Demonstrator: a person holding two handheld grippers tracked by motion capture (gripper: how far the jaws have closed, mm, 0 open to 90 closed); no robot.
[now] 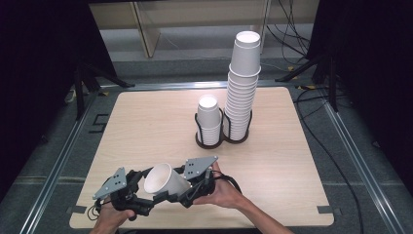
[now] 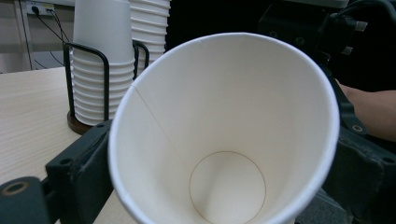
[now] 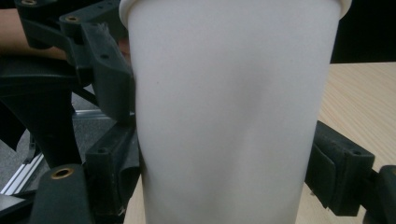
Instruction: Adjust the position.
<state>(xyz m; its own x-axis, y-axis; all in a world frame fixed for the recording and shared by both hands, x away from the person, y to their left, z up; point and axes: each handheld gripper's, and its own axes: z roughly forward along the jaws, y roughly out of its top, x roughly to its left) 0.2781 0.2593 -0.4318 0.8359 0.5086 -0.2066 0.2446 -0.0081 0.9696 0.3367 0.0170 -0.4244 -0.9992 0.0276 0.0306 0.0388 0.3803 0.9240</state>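
A white paper cup (image 1: 163, 179) lies on its side in the air over the table's near edge, its mouth turned left. My right gripper (image 1: 178, 184) is shut on its body; in the right gripper view the cup's wall (image 3: 229, 116) sits between the two pads of the right gripper (image 3: 226, 158), which press on it. My left gripper (image 1: 148, 189) faces the cup's mouth. The left gripper view looks straight into the cup (image 2: 224, 130), with the left gripper (image 2: 219, 140) open and its jaws flanking the rim.
A black wire holder (image 1: 221, 139) at the table's far middle carries a short cup stack (image 1: 209, 119) and a tall cup stack (image 1: 242, 87). The wooden table (image 1: 146, 122) has metal rails along its sides. Cables trail on the floor at the back and right.
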